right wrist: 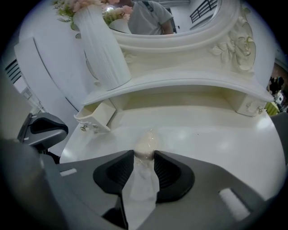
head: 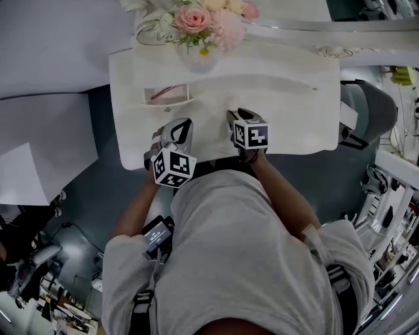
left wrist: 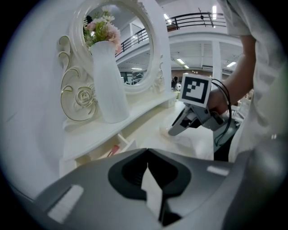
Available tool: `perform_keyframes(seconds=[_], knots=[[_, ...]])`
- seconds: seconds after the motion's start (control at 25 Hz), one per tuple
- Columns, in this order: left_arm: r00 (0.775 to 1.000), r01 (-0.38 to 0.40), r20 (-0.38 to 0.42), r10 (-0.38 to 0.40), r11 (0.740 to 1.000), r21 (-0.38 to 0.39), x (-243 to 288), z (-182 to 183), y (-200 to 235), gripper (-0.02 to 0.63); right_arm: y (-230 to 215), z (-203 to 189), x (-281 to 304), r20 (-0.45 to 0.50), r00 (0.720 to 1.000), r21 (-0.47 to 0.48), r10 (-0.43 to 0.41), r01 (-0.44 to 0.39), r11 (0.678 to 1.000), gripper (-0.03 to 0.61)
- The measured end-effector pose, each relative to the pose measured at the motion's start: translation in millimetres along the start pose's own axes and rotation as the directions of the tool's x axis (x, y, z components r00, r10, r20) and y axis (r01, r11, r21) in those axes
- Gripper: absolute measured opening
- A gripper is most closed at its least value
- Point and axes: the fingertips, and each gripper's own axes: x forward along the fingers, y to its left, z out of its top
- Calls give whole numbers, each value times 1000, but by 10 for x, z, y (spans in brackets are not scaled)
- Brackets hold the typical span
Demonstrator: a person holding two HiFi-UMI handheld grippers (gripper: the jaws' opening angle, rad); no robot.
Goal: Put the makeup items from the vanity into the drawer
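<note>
My right gripper [right wrist: 145, 155] rests low over the white vanity top [right wrist: 211, 134], and a pale, translucent makeup item [right wrist: 146, 143] fills the gap between its jaw tips, touching both. In the head view this gripper [head: 237, 112] is at the middle of the vanity top [head: 288, 111]. My left gripper [left wrist: 147, 155] is shut on nothing and hovers near the front edge [head: 181, 124]. The small drawer [head: 167, 95] stands pulled out at the left, below the shelf, with a reddish-pink item [head: 163, 93] in it. The drawer [right wrist: 100, 114] also shows in the right gripper view.
A tall white vase [left wrist: 108, 81] of pink flowers [head: 198, 19] stands on the shelf above the drawer. An oval mirror [left wrist: 135, 45] in an ornate white frame rises behind it. A second small drawer [right wrist: 252, 107] at the far right is closed. A grey chair [head: 370, 108] is to the right.
</note>
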Motion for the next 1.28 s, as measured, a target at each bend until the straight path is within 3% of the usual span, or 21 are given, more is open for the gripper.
perform_keyframes(seconds=[0.28,0.44,0.76,0.96,1.08,1.28], knots=[[999,-37,7,37,998,-42,-116,-46,67,3,249,194,-154,73,995,-162,69,-57,985,135],[997,-73,13,75,993,-97,-160,-61,129,3,521,400,-295,108,983,-337,146,-102,936,135],[983,-174,17,182,960,-218,-266,-86,291,3,1084,798,-502,129,960,-662,247,-102,742,133],[968,-233,14,250,921,-313,-369,-117,422,3,1398,971,-518,126,950,-802,287,-73,593,133],[959,-260,12,285,892,-370,-402,-120,496,3,1532,1037,-483,106,947,-846,303,-75,529,133],[952,-272,15,304,871,-409,-445,-109,528,3,1712,1061,-442,80,955,-935,286,-28,355,133]])
